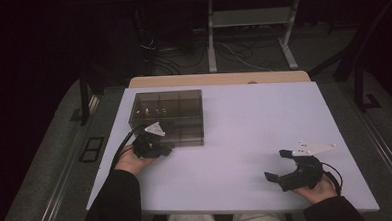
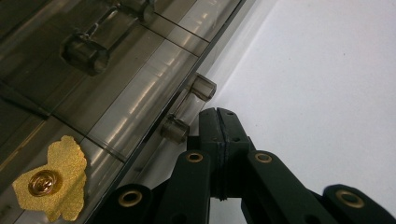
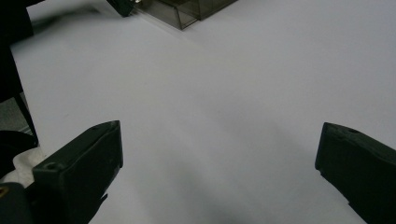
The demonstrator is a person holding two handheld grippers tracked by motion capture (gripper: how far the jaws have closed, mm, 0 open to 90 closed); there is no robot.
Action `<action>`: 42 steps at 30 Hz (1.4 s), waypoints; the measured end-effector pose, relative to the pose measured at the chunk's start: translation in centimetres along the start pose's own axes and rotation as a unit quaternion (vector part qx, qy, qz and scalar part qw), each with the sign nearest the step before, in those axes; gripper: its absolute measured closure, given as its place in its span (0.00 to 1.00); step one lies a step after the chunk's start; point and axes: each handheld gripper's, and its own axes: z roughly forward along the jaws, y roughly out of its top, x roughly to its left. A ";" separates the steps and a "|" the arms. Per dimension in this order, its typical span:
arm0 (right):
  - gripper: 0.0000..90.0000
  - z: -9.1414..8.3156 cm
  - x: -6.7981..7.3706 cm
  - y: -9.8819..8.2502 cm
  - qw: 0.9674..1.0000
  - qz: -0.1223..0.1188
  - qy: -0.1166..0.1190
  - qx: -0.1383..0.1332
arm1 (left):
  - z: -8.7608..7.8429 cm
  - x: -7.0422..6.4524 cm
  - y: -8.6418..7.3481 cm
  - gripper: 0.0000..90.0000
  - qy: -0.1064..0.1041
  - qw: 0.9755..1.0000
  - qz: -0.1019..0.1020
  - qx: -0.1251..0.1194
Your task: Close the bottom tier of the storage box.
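**Smoky plastic organizer box: grip tips before you try that lid**

Box (image 1: 167, 118) first: it's sitting at the far left of the white table (image 1: 245, 138), lid down, divided into compartments. You can see a gold pin badge (image 2: 52, 179) lying in one of them through the tinted plastic.

Your left gripper (image 1: 158, 142) is right at the box's near edge, jaws pressed fully together with nothing between them, the tips just beside the little clear hinge or latch knuckles (image 2: 176, 129) on the rim. Your right gripper (image 1: 281, 164) is well apart, resting over bare table with its jaws spread wide and empty.

Handling guess: hard, thin-walled plastic, so stiff but light and pretty slick. I'd expect the whole box to skate across the table if you push at the lid with one claw. Pinning the body with the right one while the left works the lip seems smarter. Grab at the rim overhang or a corner, not the flat glossy lid, and go easy on those small knuckles, they look snappable.

Labels or brand text: none I can read anywhere; the badge's front is hidden too.
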 end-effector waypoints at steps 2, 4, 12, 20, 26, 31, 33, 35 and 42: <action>0.01 0.0 0.0 0.0 1.000 0.000 0.000 0.000 | 0.0 0.1 0.0 1.00 0.001 1.000 -0.002 -0.003; 0.01 0.0 0.0 0.0 1.000 0.000 0.000 0.000 | -0.1 0.1 0.0 1.00 0.004 1.000 -0.004 -0.005; 0.01 0.0 0.0 0.0 1.000 -0.001 0.001 0.000 | -0.1 0.5 0.0 1.00 0.010 1.000 -0.016 -0.018; 0.01 0.0 0.0 0.0 1.000 -0.001 0.001 0.001 | -0.1 1.1 -0.1 1.00 0.016 0.999 -0.023 -0.023; 0.01 0.1 0.0 0.0 1.000 0.000 0.001 0.001 | 0.0 1.3 -0.1 1.00 0.024 0.999 -0.027 -0.027; 0.01 0.0 0.0 0.0 1.000 -0.001 0.001 0.001 | 0.1 1.4 -0.1 1.00 0.031 0.998 -0.032 -0.032; 0.01 0.0 0.0 0.0 1.000 0.000 0.001 0.001 | 0.0 1.5 -0.1 1.00 0.033 0.998 -0.033 -0.033; 0.01 0.1 0.0 0.0 1.000 -0.001 0.002 0.002 | 0.0 1.5 -0.1 1.00 0.036 0.998 -0.035 -0.035; 0.01 0.1 0.0 0.0 1.000 -0.003 0.001 0.004 | 0.1 1.5 0.0 1.00 0.054 0.997 -0.035 -0.039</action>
